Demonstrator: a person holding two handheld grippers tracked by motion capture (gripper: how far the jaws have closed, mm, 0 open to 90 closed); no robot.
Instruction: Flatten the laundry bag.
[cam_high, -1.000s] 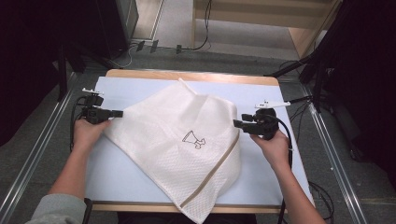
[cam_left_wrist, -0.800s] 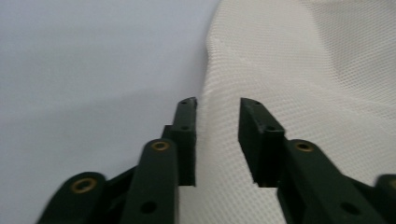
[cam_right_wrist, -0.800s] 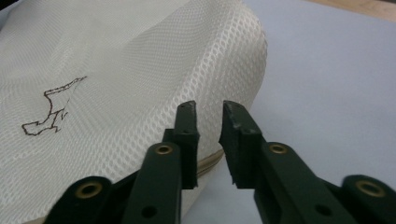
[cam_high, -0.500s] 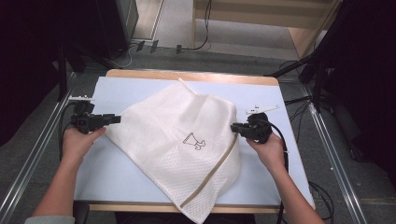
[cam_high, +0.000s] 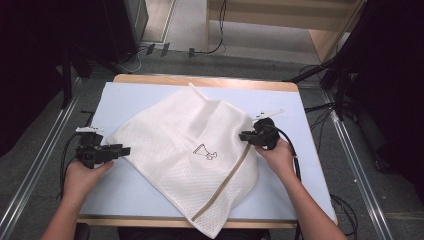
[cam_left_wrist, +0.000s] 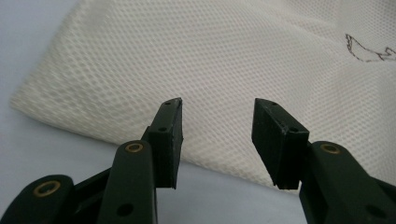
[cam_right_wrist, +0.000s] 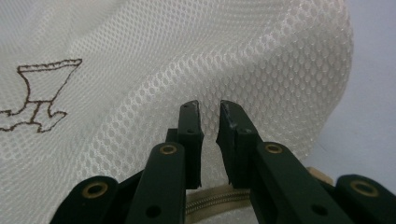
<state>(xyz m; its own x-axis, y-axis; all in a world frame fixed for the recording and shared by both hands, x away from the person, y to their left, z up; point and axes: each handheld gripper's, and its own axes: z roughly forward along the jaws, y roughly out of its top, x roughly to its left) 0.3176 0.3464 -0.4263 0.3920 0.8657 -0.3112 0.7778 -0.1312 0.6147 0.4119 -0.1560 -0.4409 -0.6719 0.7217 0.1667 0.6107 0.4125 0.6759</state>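
High view: white mesh bag (cam_high: 185, 160) lies spread on the surface (cam_high: 135, 97). Left gripper (cam_high: 120, 150) jaws spread just off its left corner; right gripper (cam_high: 243, 135) jaws narrowly apart at its right edge. We should pinch only edge fabric.

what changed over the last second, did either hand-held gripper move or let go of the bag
The left hand-held gripper backed off leftward and toward the person, jaws open, clear of the mesh bag. The right hand-held gripper shifted slightly left along the bag's right edge. The bag lies as before.
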